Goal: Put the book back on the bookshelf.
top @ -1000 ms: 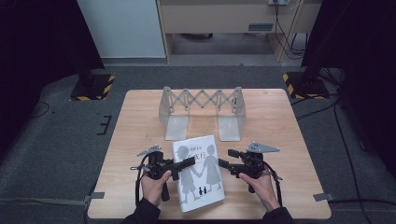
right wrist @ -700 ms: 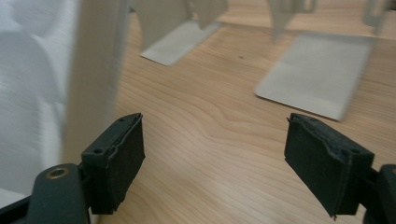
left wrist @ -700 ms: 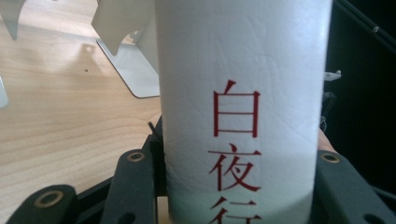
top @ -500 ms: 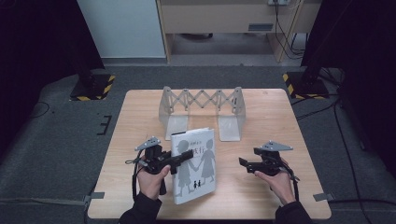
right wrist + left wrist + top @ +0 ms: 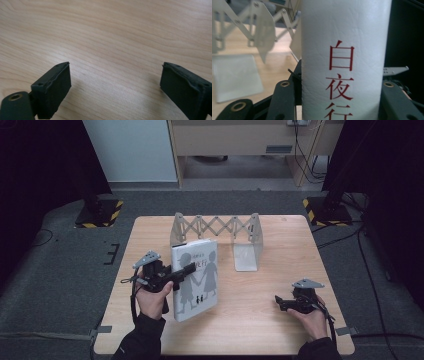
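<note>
Fingers (image 5: 186,270) of your left gripper (image 5: 159,274) clamp the book (image 5: 196,277) by its spine, long axis toward the rack (image 5: 215,227); your right fingers (image 5: 51,90), just opened, hold nothing.

Your left gripper (image 5: 186,270) clamps the white book (image 5: 196,277) (tilted up off the table (image 5: 260,315)); your right gripper (image 5: 278,301), jaws just opened, hovers empty near-right.

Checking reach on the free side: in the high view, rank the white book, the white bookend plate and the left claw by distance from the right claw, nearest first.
1. White flat metal bookend plate, up and left of the open right claw, mid-table.
2. White book with grey silhouette cover, farther left, tilted up.
3. Left claw, shut on the book's spine edge, leftmost.
</note>
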`<state>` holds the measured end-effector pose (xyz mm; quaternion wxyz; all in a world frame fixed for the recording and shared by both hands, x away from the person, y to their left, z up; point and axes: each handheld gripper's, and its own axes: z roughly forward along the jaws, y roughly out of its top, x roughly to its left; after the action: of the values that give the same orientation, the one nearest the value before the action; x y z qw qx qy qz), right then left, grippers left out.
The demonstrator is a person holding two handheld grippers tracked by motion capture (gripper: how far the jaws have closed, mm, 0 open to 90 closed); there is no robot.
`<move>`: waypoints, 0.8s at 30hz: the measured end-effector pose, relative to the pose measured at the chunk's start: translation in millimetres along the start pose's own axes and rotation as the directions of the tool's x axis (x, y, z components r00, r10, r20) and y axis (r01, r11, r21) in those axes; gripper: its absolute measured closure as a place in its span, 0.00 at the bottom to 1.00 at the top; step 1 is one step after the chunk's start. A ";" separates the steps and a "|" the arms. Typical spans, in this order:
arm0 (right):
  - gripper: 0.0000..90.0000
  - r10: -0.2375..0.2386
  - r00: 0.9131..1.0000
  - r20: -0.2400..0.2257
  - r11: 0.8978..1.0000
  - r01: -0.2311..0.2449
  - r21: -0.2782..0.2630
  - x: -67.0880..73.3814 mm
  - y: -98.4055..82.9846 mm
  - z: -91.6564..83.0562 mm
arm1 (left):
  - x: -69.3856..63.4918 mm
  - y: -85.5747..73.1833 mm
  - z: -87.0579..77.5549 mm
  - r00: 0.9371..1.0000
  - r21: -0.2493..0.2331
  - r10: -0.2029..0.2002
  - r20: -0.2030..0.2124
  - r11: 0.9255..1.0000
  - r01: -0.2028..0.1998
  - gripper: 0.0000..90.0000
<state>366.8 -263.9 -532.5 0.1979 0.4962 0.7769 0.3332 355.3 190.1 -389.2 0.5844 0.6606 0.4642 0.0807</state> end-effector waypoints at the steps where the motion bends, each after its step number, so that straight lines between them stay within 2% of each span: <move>1: 0.11 0.000 1.000 0.000 1.000 0.000 0.000 0.0 0.0 0.0 | 1.0 3.6 -1.1 1.000 -0.008 0.003 -0.011 1.000 -0.003 0.59; 3: 0.10 -0.016 1.000 0.018 1.000 0.016 0.013 -0.8 -1.9 1.2 | 4.6 9.8 -3.9 1.000 -0.023 0.003 -0.029 1.000 -0.004 0.59; 6: 0.09 -0.011 1.000 0.014 1.000 0.011 0.011 -1.3 -3.8 2.2 | 12.7 18.1 -7.3 0.998 -0.048 -0.019 -0.055 0.999 0.016 0.59; 9: 0.08 -0.012 1.000 0.019 1.000 0.012 0.005 -1.6 -4.0 2.9 | 18.5 25.5 -8.4 0.996 -0.043 -0.010 -0.093 0.999 0.006 0.59; 12: 0.07 -0.004 1.000 0.024 1.000 0.004 -0.002 -1.8 -5.2 3.2 | 24.7 34.2 -10.6 0.989 -0.044 0.014 -0.148 0.999 -0.021 0.59; 17: 0.07 0.000 1.000 0.028 1.000 0.001 -0.003 -1.4 -5.3 3.3 | 31.8 40.1 -13.8 0.983 -0.053 0.011 -0.181 0.998 -0.021 0.59; 20: 0.07 -0.001 1.000 0.030 1.000 0.001 -0.003 -1.4 -5.4 3.2 | 34.9 44.6 -12.7 0.977 -0.050 0.029 -0.213 0.998 -0.040 0.59; 22: 0.07 0.002 1.000 0.031 1.000 -0.002 -0.002 -1.3 -5.4 3.2 | 38.5 49.8 -8.3 0.969 -0.046 0.041 -0.244 0.998 -0.053 0.59; 24: 0.07 0.003 1.000 0.031 1.000 -0.003 -0.002 -1.2 -5.4 3.2 | 39.5 51.6 -6.3 0.967 -0.046 0.044 -0.252 0.997 -0.057 0.59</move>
<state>365.8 -265.5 -538.7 0.2099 0.5023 0.7728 0.3263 399.9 228.4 -360.8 0.5359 0.6410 0.5152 0.1908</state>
